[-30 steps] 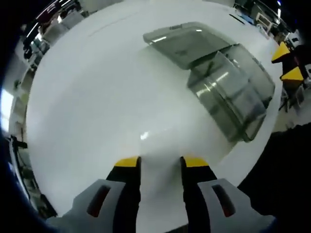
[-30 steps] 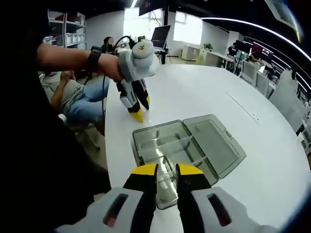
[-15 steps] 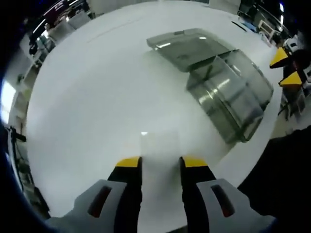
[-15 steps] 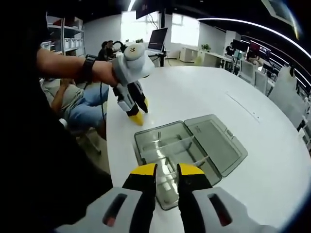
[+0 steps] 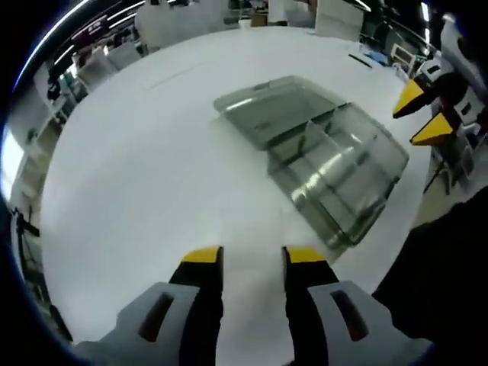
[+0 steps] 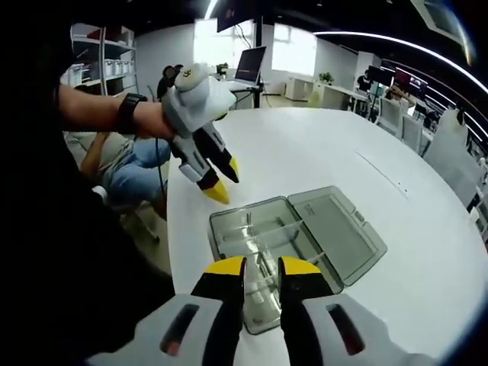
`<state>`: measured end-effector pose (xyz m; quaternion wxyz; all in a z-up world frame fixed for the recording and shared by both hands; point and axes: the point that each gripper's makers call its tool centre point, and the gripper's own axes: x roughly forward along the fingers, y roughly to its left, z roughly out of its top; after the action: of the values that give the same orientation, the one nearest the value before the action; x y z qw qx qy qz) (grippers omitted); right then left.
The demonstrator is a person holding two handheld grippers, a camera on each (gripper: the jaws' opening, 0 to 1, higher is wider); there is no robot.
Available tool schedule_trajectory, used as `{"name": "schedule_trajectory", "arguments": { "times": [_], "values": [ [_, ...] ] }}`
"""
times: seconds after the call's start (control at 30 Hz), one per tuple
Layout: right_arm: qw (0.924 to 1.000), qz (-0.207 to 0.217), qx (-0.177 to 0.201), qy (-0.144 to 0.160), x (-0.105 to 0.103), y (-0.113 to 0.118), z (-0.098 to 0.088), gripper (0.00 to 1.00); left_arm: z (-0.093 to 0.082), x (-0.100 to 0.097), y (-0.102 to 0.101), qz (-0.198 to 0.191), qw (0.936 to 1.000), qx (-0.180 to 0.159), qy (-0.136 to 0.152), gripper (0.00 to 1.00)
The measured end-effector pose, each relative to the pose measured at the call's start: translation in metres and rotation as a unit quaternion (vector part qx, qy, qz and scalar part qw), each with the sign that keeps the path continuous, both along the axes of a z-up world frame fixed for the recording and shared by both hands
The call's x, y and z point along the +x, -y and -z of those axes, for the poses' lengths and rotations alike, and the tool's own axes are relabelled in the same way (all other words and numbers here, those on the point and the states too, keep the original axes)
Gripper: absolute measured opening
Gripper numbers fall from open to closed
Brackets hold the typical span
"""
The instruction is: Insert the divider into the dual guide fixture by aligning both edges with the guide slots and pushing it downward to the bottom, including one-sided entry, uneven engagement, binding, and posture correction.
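Hard to see: the clear divider (image 6: 263, 232) reads only as a pale strip across the box (image 6: 293, 244); its seating in the slots cannot be told.
Box: smoky plastic, lid (image 6: 335, 229) flat open, near the table (image 6: 305, 145) edge on the person's side.
Room: bare white table all around it.
Left gripper (image 5: 248, 255): jaws parted, nothing held, over bare table beside the box (image 5: 335, 179); hangs above the table edge in the right gripper view (image 6: 221, 179).
Right gripper (image 6: 259, 267): jaws narrowly parted, empty, over the box's near end; yellow tips (image 5: 423, 114) at the left gripper view's edge.
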<state>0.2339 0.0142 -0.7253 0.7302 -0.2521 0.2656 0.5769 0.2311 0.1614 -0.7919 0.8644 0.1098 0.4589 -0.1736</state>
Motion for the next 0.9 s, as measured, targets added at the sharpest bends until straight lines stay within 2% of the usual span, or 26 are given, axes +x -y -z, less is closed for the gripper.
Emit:
{"name": "schedule_trajectory", "arguments": {
  "times": [0.2, 0.27, 0.47, 0.57, 0.7, 0.9],
  "values": [
    [0.9999, -0.001, 0.012, -0.003, 0.001, -0.004, -0.006, 0.14, -0.006, 0.000, 0.003, 0.009, 0.9992, 0.003, 0.038, 0.28],
    [0.9999, -0.002, 0.014, 0.000, 0.001, -0.005, -0.008, 0.14, -0.005, -0.002, 0.003, 0.014, 0.9991, 0.009, 0.039, 0.28],
    [0.9998, -0.005, 0.018, -0.004, 0.001, -0.007, -0.010, 0.14, -0.015, -0.003, 0.007, 0.014, 0.9970, 0.007, 0.076, 0.28],
    [0.9997, -0.007, 0.022, -0.001, 0.002, -0.009, -0.013, 0.14, -0.027, 0.000, 0.013, 0.019, 0.9940, 0.001, 0.108, 0.28],
    [0.9996, -0.005, 0.027, -0.007, 0.001, -0.010, -0.014, 0.14, -0.031, 0.001, 0.016, 0.026, 0.9923, 0.004, 0.121, 0.28],
    [0.9986, 0.000, 0.049, -0.018, -0.001, -0.016, -0.019, 0.13, -0.044, 0.004, 0.026, 0.046, 0.9864, 0.006, 0.158, 0.28]
  ]
}}
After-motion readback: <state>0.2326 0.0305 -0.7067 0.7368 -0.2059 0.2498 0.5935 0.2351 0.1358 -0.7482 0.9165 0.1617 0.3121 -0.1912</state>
